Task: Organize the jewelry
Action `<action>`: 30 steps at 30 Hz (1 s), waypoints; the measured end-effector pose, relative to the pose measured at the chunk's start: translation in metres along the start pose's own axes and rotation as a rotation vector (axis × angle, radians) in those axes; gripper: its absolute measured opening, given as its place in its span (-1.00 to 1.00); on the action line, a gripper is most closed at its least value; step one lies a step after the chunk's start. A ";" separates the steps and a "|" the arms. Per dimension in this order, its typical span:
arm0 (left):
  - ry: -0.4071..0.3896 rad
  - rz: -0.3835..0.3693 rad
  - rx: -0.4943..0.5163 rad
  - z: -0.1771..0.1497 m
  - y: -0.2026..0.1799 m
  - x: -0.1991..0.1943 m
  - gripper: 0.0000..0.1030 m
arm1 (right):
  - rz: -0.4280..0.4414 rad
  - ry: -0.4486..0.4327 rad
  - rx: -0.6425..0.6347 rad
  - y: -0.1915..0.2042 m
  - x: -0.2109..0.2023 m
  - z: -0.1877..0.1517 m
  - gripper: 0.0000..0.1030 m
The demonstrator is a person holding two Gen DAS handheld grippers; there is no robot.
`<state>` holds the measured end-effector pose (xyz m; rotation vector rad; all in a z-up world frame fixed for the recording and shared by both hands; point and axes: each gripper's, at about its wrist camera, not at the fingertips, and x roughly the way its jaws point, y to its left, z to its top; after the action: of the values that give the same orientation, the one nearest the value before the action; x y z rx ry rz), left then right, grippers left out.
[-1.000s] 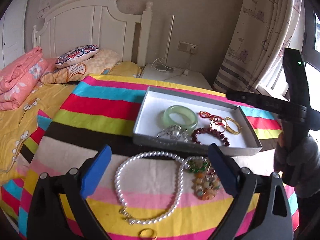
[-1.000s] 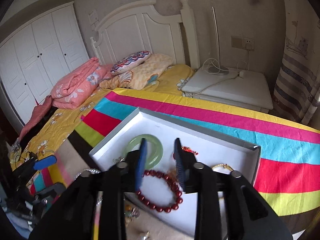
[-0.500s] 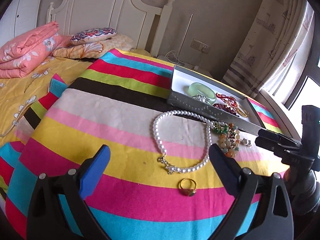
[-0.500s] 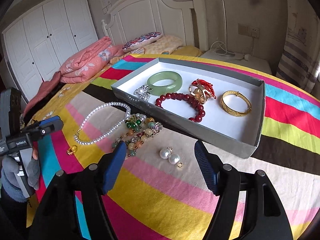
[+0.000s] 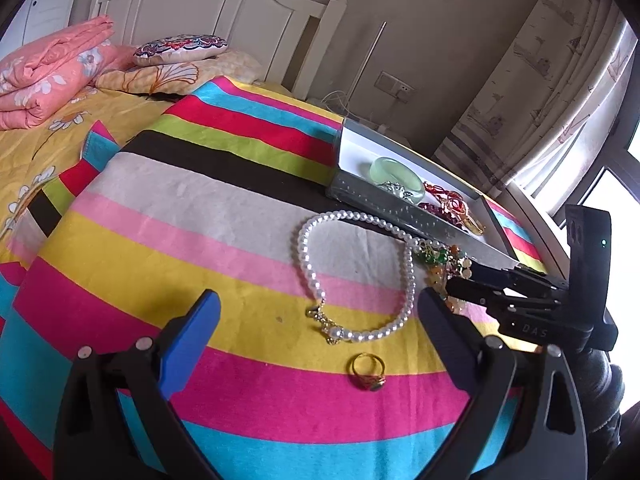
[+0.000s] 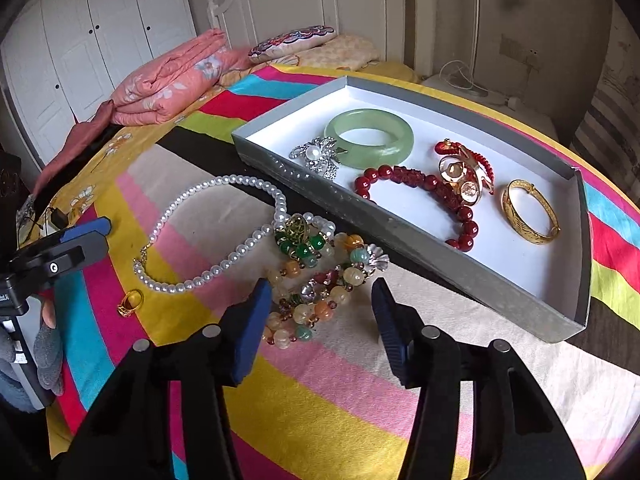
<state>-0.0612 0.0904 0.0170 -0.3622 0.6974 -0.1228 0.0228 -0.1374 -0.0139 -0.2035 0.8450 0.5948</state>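
1. Nearest me, over the striped cloth, the left gripper hangs with jaws spread wide, holding nothing; a gold ring lies between its fingers.
2. Beside it, the right gripper is closing around the multicoloured bead bracelet, pads not yet touching.
3. Just beyond lies the pearl necklace.
4. Farthest, the grey tray holds a green bangle, red beads and a gold bangle.

Ahead of the grippers: a bed with a white panelled headboard, a folded pink quilt and a patterned pillow. White wardrobe doors stand far left. A printed curtain and bright window lie right.
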 end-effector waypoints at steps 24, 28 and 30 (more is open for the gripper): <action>0.046 0.066 0.101 0.002 -0.022 0.009 0.88 | -0.011 -0.199 0.158 -0.048 -0.108 -0.093 -0.79; 0.038 -0.005 0.176 0.007 -0.061 0.015 0.77 | -0.017 -0.195 0.154 -0.046 -0.105 -0.092 -0.79; 0.070 -0.047 0.245 0.009 -0.089 0.028 0.61 | -0.012 -0.200 0.165 -0.047 -0.106 -0.093 -0.79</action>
<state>-0.0335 0.0039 0.0388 -0.1399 0.7341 -0.2642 -0.0646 -0.2569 0.0020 0.0015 0.6945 0.5221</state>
